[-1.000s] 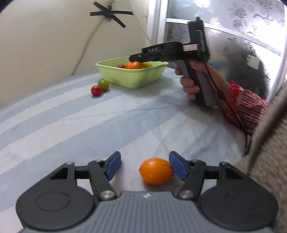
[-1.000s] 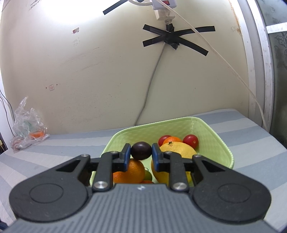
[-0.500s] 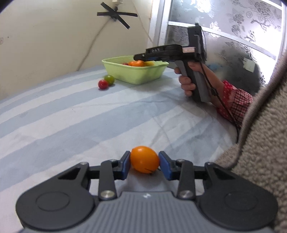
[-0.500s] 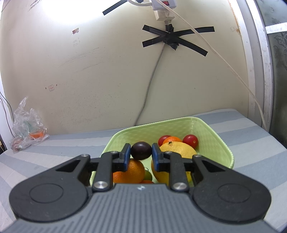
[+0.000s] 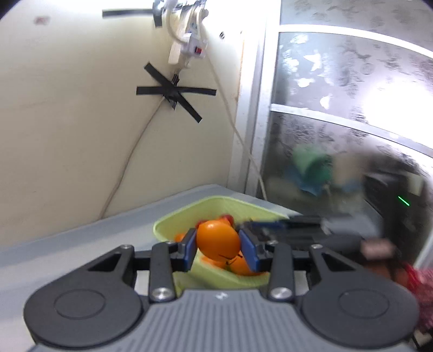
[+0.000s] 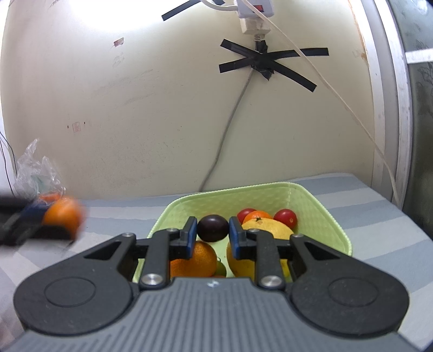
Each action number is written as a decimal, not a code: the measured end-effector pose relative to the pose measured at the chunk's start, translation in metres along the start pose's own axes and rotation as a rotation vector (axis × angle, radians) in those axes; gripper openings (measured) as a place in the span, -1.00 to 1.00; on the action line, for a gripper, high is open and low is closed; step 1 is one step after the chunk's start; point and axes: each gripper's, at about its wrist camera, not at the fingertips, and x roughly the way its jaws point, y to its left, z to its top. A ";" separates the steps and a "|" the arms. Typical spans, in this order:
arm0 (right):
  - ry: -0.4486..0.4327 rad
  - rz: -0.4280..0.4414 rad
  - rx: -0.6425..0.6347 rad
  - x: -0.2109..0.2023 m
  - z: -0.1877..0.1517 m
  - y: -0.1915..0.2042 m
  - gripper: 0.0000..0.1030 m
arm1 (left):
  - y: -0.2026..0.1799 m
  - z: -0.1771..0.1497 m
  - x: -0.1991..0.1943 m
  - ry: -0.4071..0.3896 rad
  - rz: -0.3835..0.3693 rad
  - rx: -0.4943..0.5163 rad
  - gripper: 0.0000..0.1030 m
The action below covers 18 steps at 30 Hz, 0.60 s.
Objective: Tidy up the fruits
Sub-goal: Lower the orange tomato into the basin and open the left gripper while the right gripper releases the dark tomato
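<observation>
Meanwhile, a round orange fruit (image 5: 218, 240) is clamped in the left gripper (image 5: 218, 250) above the pale green plastic basket (image 6: 311, 200); a dark purple plum (image 6: 212, 227) is gripped by the right gripper (image 6: 213, 235).

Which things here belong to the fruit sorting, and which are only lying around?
Job:
- green basket
- orange fruit in left gripper
- dark fruit in right gripper
- fruits in basket, e.g. red tomato

Lying about:
- plastic bag
- power strip
- black tape

Orange fruit (image 5: 218, 240) clamped, seemingly above green basket (image 5: 173, 219)
</observation>
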 end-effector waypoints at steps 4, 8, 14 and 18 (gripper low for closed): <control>-0.006 -0.019 -0.054 0.008 0.001 0.006 -0.34 | 0.013 0.011 0.047 0.045 -0.007 -0.040 -0.33; -0.033 -0.044 -0.093 0.004 0.000 0.009 -0.11 | 0.015 0.009 0.070 0.065 -0.009 -0.046 -0.33; -0.058 -0.073 -0.135 -0.006 -0.001 0.007 -0.09 | 0.018 0.012 0.088 0.098 -0.018 -0.074 -0.31; -0.106 -0.103 -0.098 -0.018 0.003 -0.003 -0.09 | 0.018 0.020 0.089 0.099 0.003 -0.087 -0.31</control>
